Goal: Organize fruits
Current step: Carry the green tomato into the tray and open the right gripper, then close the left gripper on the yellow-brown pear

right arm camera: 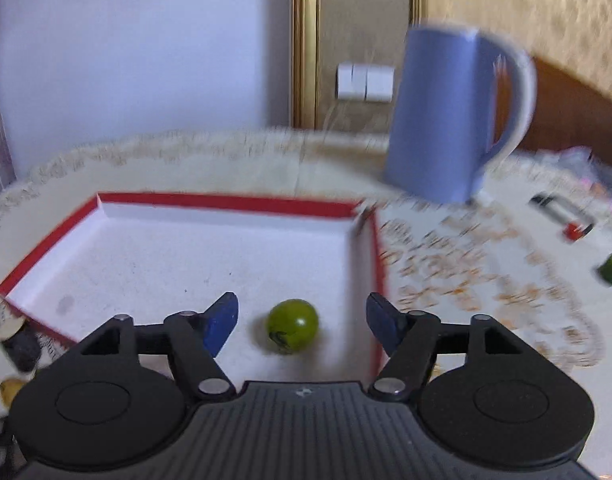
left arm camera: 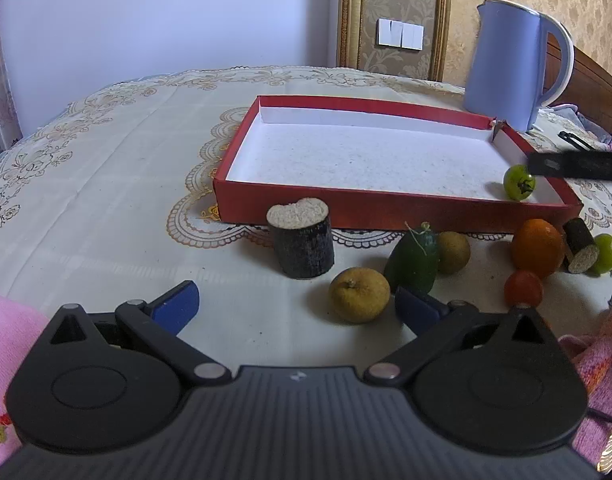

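Observation:
A red box point(left arm camera: 385, 210) with a white inside lies on the tablecloth. A green tomato point(left arm camera: 519, 182) point(right arm camera: 292, 326) rests in its near right corner. My right gripper point(right arm camera: 302, 320) is open around that tomato, its blue pads clear of it on both sides. In front of the box lie a yellow pear point(left arm camera: 359, 294), a dark green fruit point(left arm camera: 413, 262), a second pear point(left arm camera: 453, 251), an orange point(left arm camera: 537, 253), a red tomato point(left arm camera: 523, 289) and another green tomato point(left arm camera: 606, 253). My left gripper point(left arm camera: 296, 306) stands open above the cloth near the yellow pear, holding nothing.
Two dark cut stalk pieces point(left arm camera: 302, 242) point(left arm camera: 581, 250) stand among the fruit. A blue kettle point(left arm camera: 509, 64) point(right arm camera: 445, 116) sits behind the box's right corner. Small items point(right arm camera: 565, 216) lie on the cloth at far right. Pink cloth point(left arm camera: 6, 360) borders the left wrist view.

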`<act>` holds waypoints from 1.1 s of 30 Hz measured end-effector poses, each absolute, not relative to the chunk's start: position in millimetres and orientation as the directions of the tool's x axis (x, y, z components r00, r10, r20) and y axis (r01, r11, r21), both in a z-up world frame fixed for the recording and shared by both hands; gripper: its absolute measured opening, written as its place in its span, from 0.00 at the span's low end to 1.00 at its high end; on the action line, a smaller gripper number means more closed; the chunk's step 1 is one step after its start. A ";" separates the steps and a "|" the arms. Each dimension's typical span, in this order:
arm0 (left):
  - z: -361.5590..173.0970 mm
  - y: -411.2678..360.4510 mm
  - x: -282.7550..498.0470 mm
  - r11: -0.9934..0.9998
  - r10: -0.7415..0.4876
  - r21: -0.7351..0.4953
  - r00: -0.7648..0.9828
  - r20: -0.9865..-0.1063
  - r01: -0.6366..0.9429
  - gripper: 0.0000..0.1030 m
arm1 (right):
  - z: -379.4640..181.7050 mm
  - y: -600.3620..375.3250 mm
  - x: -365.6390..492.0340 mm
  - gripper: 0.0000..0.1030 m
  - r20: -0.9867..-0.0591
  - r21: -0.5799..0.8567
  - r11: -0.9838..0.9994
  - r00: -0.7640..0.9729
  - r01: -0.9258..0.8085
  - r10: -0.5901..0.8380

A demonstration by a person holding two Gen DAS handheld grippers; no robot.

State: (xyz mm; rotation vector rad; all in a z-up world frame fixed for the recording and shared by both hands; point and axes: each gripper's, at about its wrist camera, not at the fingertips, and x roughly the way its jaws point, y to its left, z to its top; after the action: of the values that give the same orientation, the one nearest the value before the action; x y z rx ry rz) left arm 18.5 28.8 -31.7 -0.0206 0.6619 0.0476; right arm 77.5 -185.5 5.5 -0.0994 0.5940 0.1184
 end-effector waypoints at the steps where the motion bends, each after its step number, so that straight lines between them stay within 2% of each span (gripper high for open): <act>1: -31.6 29.1 18.3 0.999 0.035 -0.007 0.789 -0.614 -0.050 1.00 | 8.0 -190.1 63.8 0.78 -0.545 -0.070 0.987 0.834 -0.143 0.082; 5: -31.2 31.5 15.9 0.999 0.025 -0.022 0.795 -0.606 -0.049 1.00 | 5.4 -215.4 17.1 0.79 -0.496 -0.101 0.988 0.867 -0.114 0.049; 9: -29.4 26.1 8.1 0.999 0.037 0.008 0.810 -0.586 -0.040 1.00 | -6.2 -238.8 -11.2 0.79 -0.434 -0.172 0.985 0.899 -0.020 -0.057; 13: -25.9 19.9 -0.2 0.999 0.029 0.035 0.831 -0.555 -0.012 0.91 | -12.3 -264.0 -12.2 0.80 -0.460 -0.112 0.993 0.885 0.024 -0.073; 16: -25.1 18.3 -1.9 0.999 0.003 0.028 0.828 -0.560 0.015 0.88 | -17.8 -283.0 -1.9 0.81 -0.545 -0.006 0.998 0.836 0.068 -0.060; 20: -26.5 13.3 -0.1 0.999 -0.026 0.024 0.816 -0.578 0.049 0.64 | -24.0 -295.1 3.4 0.82 -0.586 0.074 0.992 0.810 0.101 -0.039; 22: -25.6 10.2 -0.8 0.998 -0.033 0.026 0.820 -0.571 0.059 0.49 | -24.6 -292.8 3.0 0.82 -0.584 0.063 0.993 0.810 0.100 -0.045; 23: -25.2 8.9 -0.9 0.998 -0.037 0.027 0.821 -0.569 0.064 0.35 | -24.7 -292.5 4.2 0.82 -0.586 0.061 0.993 0.809 0.101 -0.046; 24: -24.8 7.3 -0.1 0.997 -0.046 0.025 0.819 -0.572 0.074 0.28 | -25.2 -292.1 4.0 0.82 -0.587 0.060 0.993 0.808 0.101 -0.047; 33: -23.6 3.1 -1.2 0.997 -0.039 0.038 0.823 -0.566 0.073 0.26 | -26.2 -295.3 -0.8 0.83 -0.583 0.071 0.992 0.811 0.106 -0.045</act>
State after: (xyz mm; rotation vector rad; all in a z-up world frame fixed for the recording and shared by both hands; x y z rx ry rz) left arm -1.2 3.1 -23.6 0.0592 0.6010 -0.0598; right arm -0.8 -295.3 -26.2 0.1015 0.6196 -0.0807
